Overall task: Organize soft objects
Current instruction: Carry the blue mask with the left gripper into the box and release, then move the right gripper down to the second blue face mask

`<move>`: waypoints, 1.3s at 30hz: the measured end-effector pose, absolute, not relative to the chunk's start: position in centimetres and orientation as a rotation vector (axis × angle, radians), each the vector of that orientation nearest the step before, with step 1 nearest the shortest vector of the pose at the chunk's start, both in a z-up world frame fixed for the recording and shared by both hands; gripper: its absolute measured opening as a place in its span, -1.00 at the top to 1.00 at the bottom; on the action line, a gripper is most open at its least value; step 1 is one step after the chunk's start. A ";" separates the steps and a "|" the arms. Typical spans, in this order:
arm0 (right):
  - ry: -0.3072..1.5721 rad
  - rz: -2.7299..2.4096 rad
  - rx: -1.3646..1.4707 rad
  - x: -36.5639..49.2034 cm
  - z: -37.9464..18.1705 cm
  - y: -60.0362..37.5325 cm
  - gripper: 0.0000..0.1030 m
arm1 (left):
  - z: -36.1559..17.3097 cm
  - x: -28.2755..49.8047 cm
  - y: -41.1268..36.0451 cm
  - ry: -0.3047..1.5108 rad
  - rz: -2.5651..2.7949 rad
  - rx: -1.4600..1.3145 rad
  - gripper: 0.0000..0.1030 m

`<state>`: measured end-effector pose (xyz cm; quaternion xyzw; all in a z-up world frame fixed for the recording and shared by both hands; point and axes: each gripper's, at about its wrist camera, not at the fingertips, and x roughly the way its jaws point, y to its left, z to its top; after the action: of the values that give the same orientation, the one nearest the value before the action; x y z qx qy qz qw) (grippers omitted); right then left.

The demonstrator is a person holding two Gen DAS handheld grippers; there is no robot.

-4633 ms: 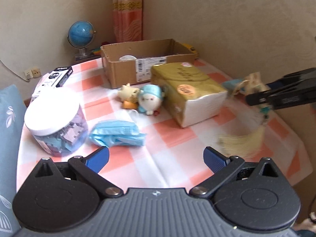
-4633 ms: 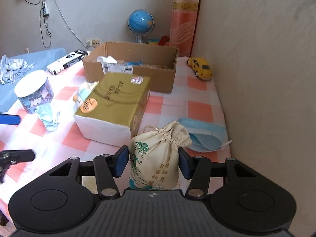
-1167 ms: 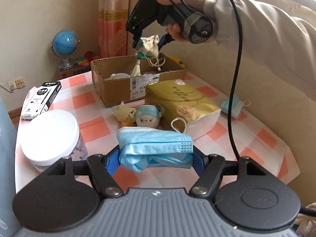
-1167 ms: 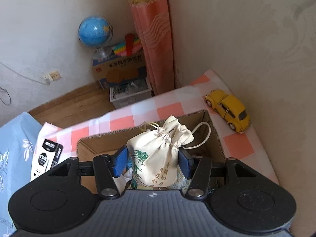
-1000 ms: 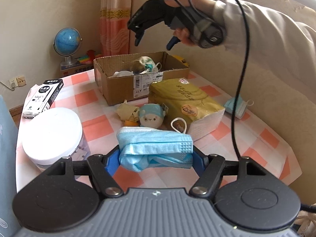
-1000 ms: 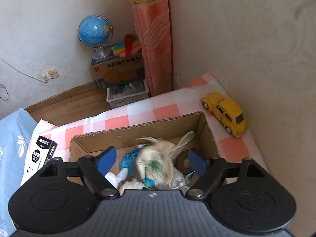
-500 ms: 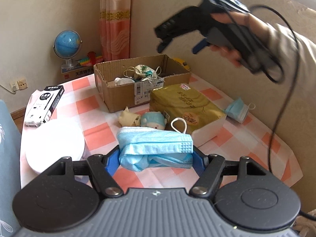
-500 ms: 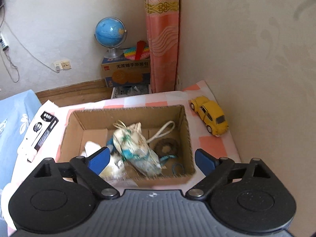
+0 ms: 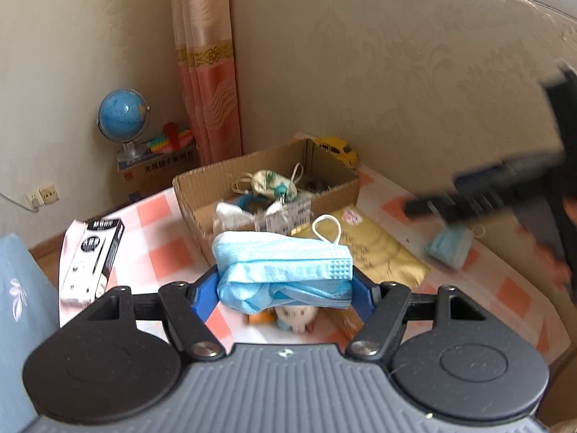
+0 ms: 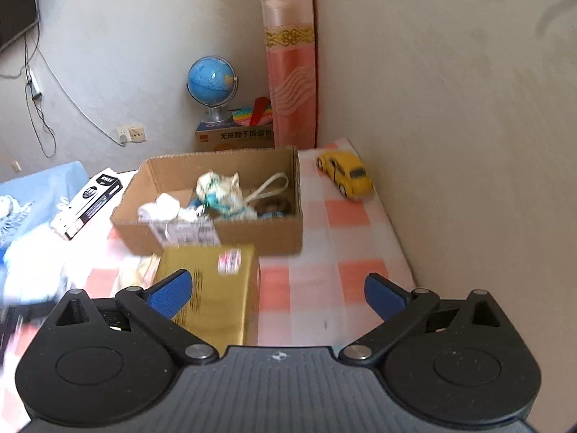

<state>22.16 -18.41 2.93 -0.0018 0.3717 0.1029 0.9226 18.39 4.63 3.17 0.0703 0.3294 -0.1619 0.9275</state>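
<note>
While the left gripper (image 9: 285, 285) tilted downward, its jaws pinched a folded face mask (image 9: 283, 270), long axis horizontal; the right gripper (image 10: 277, 288) had just been opening, jaws spread empty.

Two face masks are counted: one folded blue mask (image 9: 283, 267) and a second mask (image 9: 449, 243) beside the wall. One cardboard box (image 10: 216, 232), one gold tissue pack (image 10: 212, 281), one yellow toy car (image 10: 346, 175) and one globe (image 10: 211, 79) are seen.
</note>
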 end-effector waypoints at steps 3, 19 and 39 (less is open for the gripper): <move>0.744 0.190 0.028 20.5 2.5 -19.8 -1.00 | 3.7 20.2 4.0 0.674 -0.319 0.147 -0.38; 0.659 0.182 0.038 15.7 2.0 -22.5 -1.00 | 2.6 34.5 2.3 0.765 -0.173 0.139 -0.38; 0.686 0.181 0.056 15.5 0.8 -24.0 -1.00 | 2.3 34.5 2.3 0.761 -0.122 0.127 -0.83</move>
<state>15.55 -24.00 0.80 0.0274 0.3358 0.0886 0.9374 34.52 2.26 2.28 0.0619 0.3707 -0.0596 0.9248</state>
